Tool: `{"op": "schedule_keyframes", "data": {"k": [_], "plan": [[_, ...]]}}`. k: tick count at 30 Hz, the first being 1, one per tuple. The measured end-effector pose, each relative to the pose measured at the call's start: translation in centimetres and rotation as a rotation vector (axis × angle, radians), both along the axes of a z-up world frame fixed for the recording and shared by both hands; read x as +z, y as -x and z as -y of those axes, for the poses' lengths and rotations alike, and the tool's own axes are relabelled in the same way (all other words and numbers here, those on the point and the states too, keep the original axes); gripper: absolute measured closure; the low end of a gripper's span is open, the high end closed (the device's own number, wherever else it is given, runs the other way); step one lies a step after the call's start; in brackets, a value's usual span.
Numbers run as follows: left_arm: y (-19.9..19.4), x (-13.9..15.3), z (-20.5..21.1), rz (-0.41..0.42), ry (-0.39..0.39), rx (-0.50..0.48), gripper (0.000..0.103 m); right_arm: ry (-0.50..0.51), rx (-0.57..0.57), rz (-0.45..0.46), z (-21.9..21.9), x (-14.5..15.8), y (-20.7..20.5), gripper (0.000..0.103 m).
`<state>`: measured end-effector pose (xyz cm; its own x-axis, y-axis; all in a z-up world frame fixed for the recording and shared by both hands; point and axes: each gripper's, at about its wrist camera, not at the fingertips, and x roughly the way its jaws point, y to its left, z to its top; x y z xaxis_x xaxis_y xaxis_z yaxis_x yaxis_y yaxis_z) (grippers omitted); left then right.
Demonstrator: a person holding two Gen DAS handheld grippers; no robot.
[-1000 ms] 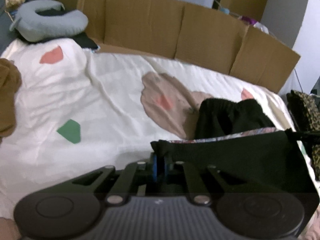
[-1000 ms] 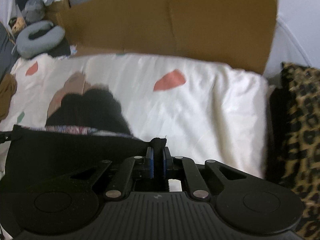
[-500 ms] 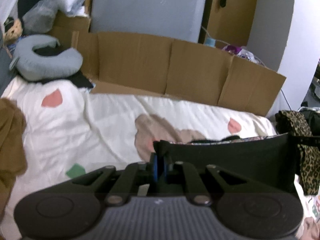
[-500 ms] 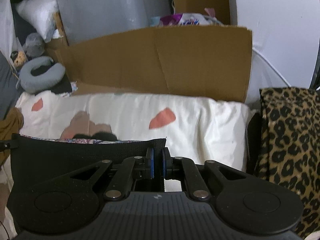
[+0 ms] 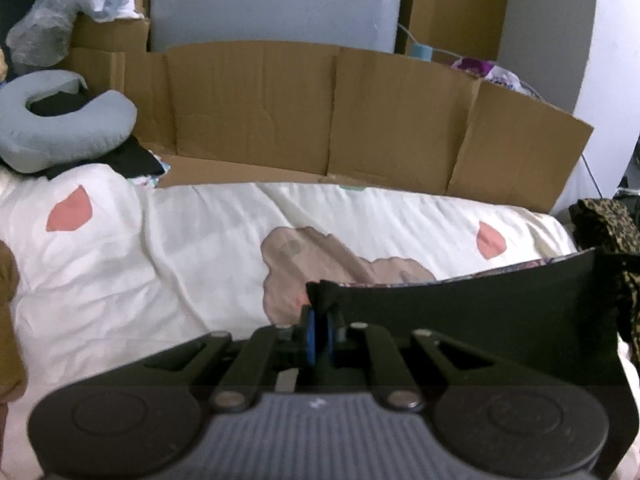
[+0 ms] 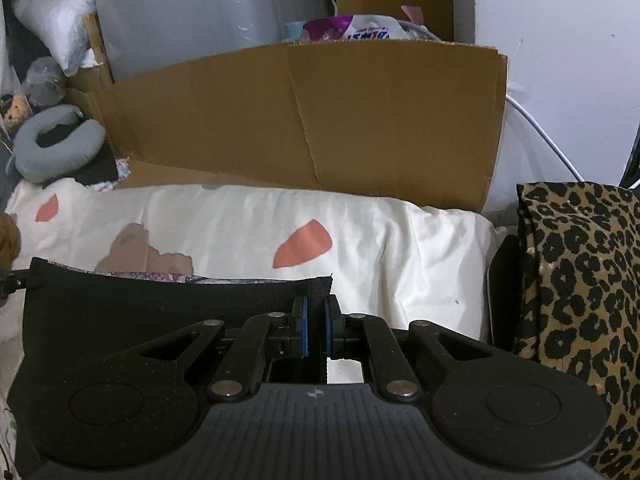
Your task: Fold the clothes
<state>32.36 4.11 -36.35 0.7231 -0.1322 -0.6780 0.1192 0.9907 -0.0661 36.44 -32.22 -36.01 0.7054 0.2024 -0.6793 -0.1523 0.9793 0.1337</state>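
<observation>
A black garment (image 5: 480,312) with a patterned inner lining along its top edge hangs stretched between both grippers above the white bed cover (image 5: 160,260). My left gripper (image 5: 318,334) is shut on the garment's left top corner, its blue pads pinching the cloth. In the right wrist view the same black garment (image 6: 160,308) spans leftward from my right gripper (image 6: 315,334), which is shut on the right top corner. The garment's lower part is hidden behind the gripper bodies.
A cardboard wall (image 5: 256,108) stands along the far side of the bed. A grey neck pillow (image 5: 68,132) lies at the far left. Leopard-print fabric (image 6: 580,280) sits off the bed's right end. A brown garment (image 5: 6,280) lies at the left edge.
Both grippers have risen with the black garment. Its bunched lower part, seen lying on the bed a second ago, has left view, and the top edge now runs taut.
</observation>
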Motion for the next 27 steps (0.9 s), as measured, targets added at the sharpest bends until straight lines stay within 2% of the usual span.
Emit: {"op": "schedule_keyframes", "data": {"k": [7, 21, 23, 27], "plan": [[-1.3, -0.6, 0.4, -0.004, 0.007, -0.012, 0.097, 0.032, -0.018, -0.018, 0.1, -0.7, -0.6, 0.097], [-4.5, -5.6, 0.9, -0.103, -0.034, -0.051, 0.096, 0.062, 0.006, -0.139, -1.0, -6.6, -3.9, 0.096], [-4.7, -6.0, 1.0, -0.111, -0.043, -0.053, 0.095, 0.062, 0.012, -0.152, -1.4, -7.5, -4.3, 0.096], [-5.2, -6.4, 0.8, -0.133, -0.041, -0.040, 0.080, 0.076, 0.013, -0.166, -2.1, -7.7, -4.9, 0.092]]}}
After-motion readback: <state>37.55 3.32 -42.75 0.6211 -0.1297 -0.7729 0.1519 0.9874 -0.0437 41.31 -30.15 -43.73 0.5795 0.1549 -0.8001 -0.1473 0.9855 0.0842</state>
